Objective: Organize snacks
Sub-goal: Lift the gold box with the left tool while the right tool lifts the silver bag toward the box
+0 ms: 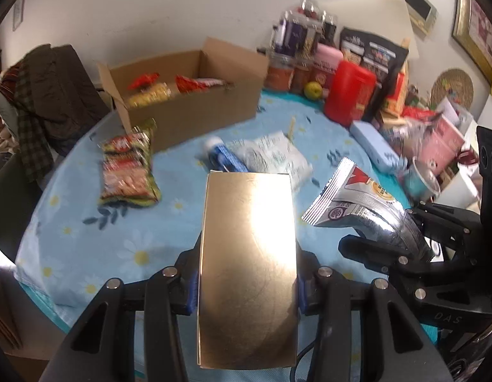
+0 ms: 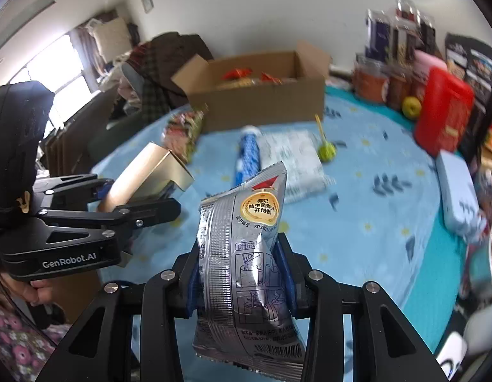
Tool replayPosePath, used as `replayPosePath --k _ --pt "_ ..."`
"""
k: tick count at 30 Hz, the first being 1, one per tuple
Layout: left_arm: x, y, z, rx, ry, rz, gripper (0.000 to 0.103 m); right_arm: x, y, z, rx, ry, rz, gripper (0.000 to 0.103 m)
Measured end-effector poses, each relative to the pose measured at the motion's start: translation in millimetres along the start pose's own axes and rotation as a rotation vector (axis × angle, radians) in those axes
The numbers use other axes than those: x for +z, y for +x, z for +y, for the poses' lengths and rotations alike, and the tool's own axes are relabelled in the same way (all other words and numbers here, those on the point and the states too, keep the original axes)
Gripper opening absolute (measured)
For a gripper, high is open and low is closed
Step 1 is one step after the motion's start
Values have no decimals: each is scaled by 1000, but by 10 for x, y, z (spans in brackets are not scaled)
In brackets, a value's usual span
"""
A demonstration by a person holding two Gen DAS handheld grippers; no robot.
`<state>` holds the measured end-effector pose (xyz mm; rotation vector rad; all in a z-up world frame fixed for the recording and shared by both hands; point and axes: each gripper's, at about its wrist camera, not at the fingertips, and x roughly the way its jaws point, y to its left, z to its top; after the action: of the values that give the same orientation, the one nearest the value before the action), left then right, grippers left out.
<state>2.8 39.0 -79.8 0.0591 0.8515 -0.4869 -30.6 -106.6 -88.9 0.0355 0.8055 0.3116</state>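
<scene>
My left gripper (image 1: 246, 289) is shut on a gold box (image 1: 247, 264), held above the near table edge; the box also shows in the right wrist view (image 2: 147, 175). My right gripper (image 2: 241, 273) is shut on a silver snack pouch (image 2: 246, 254), which also shows at the right of the left wrist view (image 1: 360, 210). An open cardboard box (image 1: 195, 108) with red and yellow snacks inside stands at the back of the table. A red-green snack pack (image 1: 128, 168), a blue tube (image 1: 225, 159) and a white pouch (image 1: 274, 156) lie on the blue cloth.
Jars, a red canister (image 1: 349, 95), a green apple (image 1: 313, 89) and dark bags crowd the back right. A light blue case (image 1: 376, 149) lies at the right. A chair with coats (image 1: 51, 95) stands at the left. A green-tipped stick (image 2: 325, 146) lies near the white pouch.
</scene>
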Motion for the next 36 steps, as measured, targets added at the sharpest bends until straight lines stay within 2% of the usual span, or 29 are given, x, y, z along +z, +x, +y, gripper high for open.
replayPosePath --k 8,21,36 --pt "306 -208 49 25 -10 -96 44 369 -77 51 36 -40 -85 40" --pt "928 -426 192 36 -3 -259 44 1059 -231 96 42 -116 -210 40" --pt "1678 -191 512 94 12 -334 44 1911 63 26 21 -188 -270 40"
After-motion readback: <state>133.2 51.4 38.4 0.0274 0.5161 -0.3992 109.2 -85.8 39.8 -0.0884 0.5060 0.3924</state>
